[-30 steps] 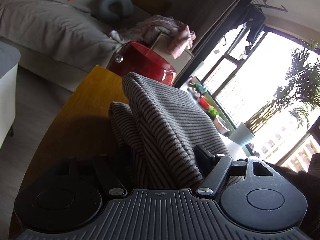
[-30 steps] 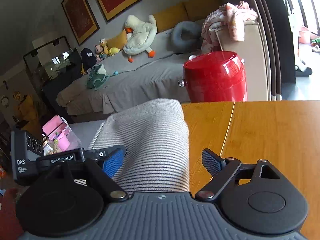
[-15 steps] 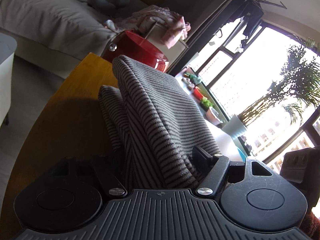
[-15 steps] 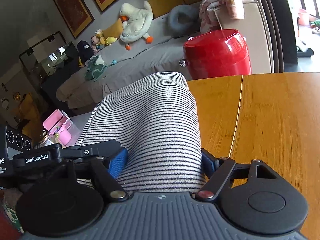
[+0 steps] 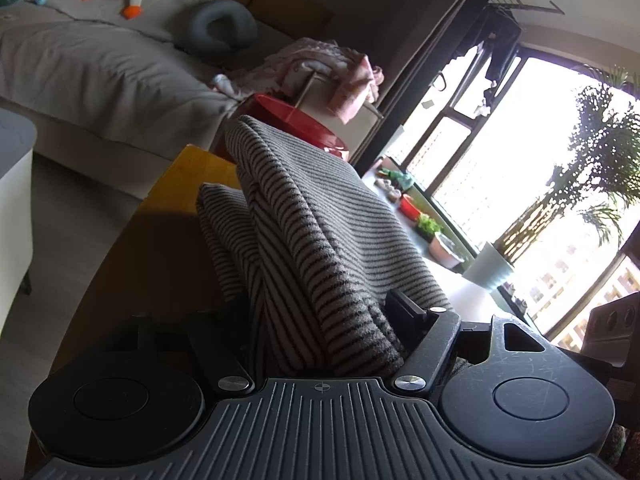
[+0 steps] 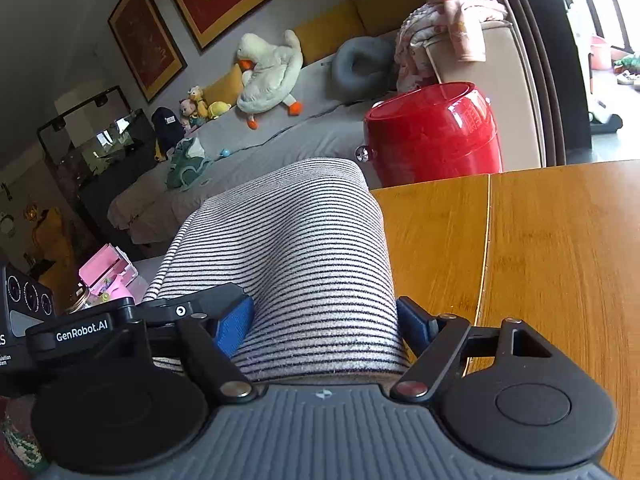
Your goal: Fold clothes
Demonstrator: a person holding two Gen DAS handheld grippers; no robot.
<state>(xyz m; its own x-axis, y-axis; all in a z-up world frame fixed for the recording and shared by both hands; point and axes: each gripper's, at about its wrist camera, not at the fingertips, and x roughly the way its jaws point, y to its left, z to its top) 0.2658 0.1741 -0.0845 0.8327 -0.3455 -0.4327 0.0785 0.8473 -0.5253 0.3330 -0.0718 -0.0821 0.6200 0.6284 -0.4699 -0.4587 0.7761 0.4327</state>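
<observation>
Wooden table (image 6: 560, 264) fills my right view from about 3 o'clock, with a sofa (image 5: 80, 64) behind it in both cameras. My right gripper (image 6: 325, 320) has its jaws clamped on a thick fold of the striped cloth (image 6: 296, 248): the blue pads (image 6: 234, 328) press into it on both sides, and the jaws have just been easing a little wider with the bundle between them. My left gripper (image 5: 316, 312) is also grasping the cloth (image 5: 320, 240), its jaws having just opened slightly; the right finger (image 5: 408, 312) presses the fabric at 3 o'clock, while the left one is lost in shadow under the folds. From each pair of jaws the cloth rises in a bunched hump toward 12 o'clock, above the table edge. In the left view a second fold sags at 10 o'clock over the table (image 5: 160, 232). Beyond the hump, a red bin (image 6: 432, 132) stands at 1 o'clock in the right view, just past the table's far edge. A plush duck (image 6: 268, 72) lies on the sofa at 11 o'clock. Bright windows (image 5: 520, 160) fill the left view at 2 o'clock.
</observation>
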